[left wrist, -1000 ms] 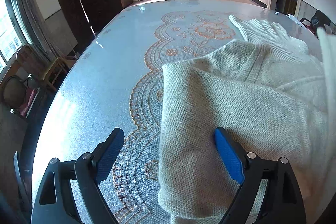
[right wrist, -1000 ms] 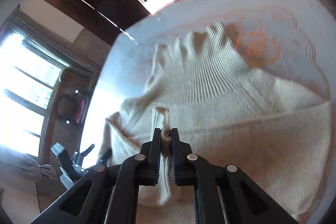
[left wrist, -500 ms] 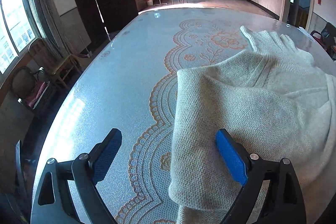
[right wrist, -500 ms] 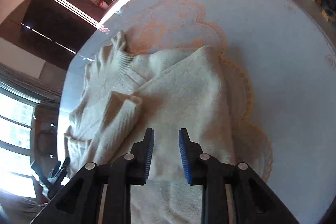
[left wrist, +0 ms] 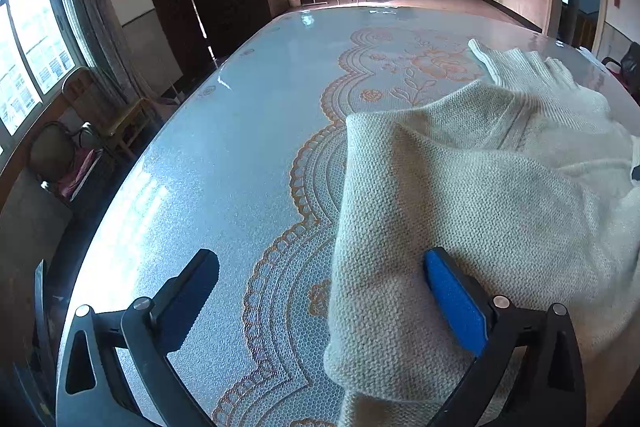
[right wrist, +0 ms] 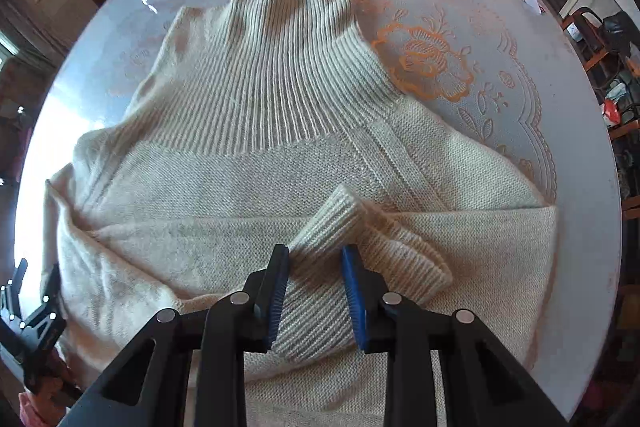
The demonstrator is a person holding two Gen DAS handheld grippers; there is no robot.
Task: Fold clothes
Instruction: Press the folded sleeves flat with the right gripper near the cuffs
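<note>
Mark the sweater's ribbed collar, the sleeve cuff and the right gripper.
ribbed collar (right wrist: 280,67), right wrist view, middle of the ribbing.
sleeve cuff (right wrist: 340,215), right wrist view, ribbed end on the body.
right gripper (right wrist: 316,259), right wrist view, gap between the open fingertips.

Right gripper (right wrist: 314,273) jaws now parted, ribbed cuff (right wrist: 360,227) released onto the sweater (right wrist: 200,187) body.

Black grippers (left wrist: 318,281) (right wrist: 315,271) w/ blue pads, silver screws, prob. plastic.

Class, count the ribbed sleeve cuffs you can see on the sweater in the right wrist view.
1: a cuff lies folded across the sweater body, just ahead of the right gripper. The other cuff may be hidden.
</note>
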